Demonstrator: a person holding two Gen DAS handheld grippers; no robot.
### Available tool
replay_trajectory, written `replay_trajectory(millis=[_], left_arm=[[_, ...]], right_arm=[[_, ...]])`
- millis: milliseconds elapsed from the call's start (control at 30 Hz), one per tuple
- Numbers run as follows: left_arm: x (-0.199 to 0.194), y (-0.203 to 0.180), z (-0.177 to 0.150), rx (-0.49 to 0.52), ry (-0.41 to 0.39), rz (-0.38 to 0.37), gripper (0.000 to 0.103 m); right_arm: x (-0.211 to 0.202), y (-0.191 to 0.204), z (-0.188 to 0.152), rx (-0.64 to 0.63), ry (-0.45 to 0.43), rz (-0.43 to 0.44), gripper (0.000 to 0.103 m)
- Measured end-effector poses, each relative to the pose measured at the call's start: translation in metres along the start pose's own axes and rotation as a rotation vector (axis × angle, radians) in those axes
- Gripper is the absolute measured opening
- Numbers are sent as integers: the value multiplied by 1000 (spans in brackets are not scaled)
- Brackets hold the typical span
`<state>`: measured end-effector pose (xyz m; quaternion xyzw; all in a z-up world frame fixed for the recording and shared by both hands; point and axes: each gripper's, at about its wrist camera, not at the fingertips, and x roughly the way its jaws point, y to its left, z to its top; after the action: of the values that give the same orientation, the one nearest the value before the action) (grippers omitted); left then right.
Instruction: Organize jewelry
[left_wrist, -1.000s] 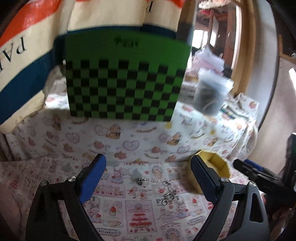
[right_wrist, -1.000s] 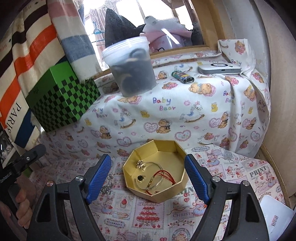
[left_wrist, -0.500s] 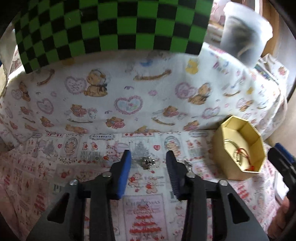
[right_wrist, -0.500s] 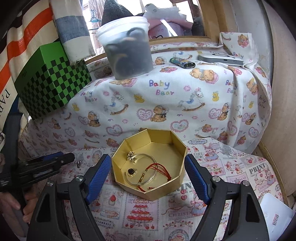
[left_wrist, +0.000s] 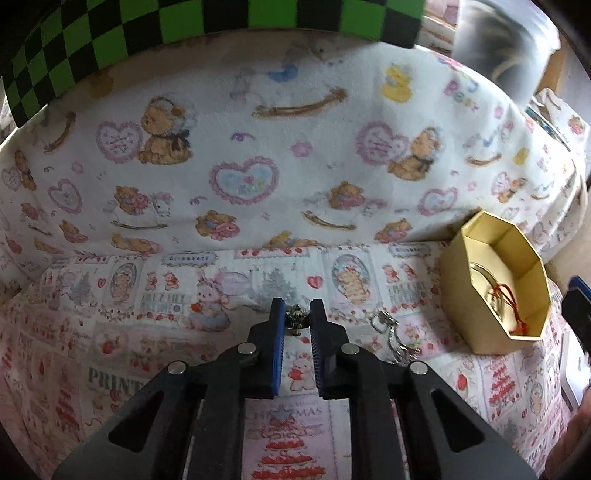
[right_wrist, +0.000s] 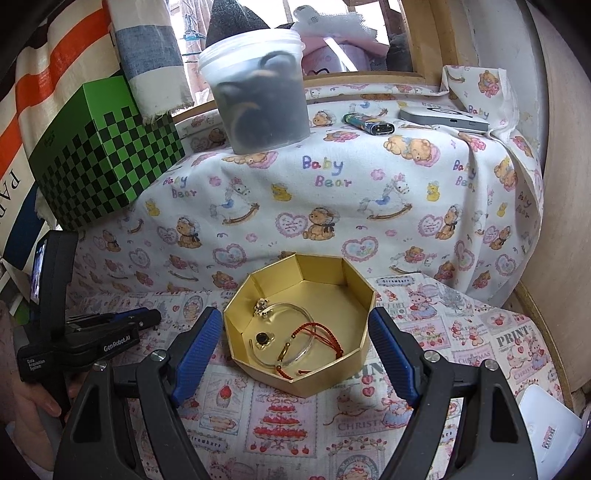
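Left hand-held gripper pinched on small silver charm, frame centre; right hand-held gripper wide, straddling gold box.

- It looks like a room in a home: a nursery-print cloth with teddy bears and "Baby Bear" covers the surfaces.
- A lighter and a plastic tub stand near a wooden window frame.
- A striped fabric hangs there.
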<state>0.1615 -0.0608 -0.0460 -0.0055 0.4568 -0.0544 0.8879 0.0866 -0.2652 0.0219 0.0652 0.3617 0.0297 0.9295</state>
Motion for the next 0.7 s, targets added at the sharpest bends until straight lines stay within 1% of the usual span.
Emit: replay_trajectory(millis=[67, 133, 267, 333, 400, 433, 500, 633, 667, 700], left_arm=[[-6, 0, -3, 0, -12, 3, 12], [-16, 3, -7, -4, -19, -23, 12], [-45, 4, -20, 15, -57, -37, 12], [-61, 8, -30, 2, -54, -41, 12], [-78, 11, -42, -32, -56, -78, 12], [-85, 11, -47, -33, -75, -84, 12], [-94, 12, -50, -28, -100, -54, 12], [-107, 25, -49, -55, -135, -56, 12], [-109, 28, -49, -57, -146, -53, 12], [-108, 31, -48, -59, -153, -48, 12]], right_arm=[[0, 0, 0, 5, 7, 11, 83], [0, 0, 0, 9, 10, 17, 83], [-6, 4, 0, 3, 3, 41, 83], [-9, 8, 0, -3, 4, 57, 83], [-12, 12, -1, 1, 16, 93, 83], [-14, 15, -2, 9, 25, 135, 83], [-18, 22, -4, 11, 34, 188, 83], [-21, 47, -12, -58, 58, 237, 83], [-19, 56, -15, -88, 72, 251, 82], [-18, 62, -18, -100, 83, 265, 78]])
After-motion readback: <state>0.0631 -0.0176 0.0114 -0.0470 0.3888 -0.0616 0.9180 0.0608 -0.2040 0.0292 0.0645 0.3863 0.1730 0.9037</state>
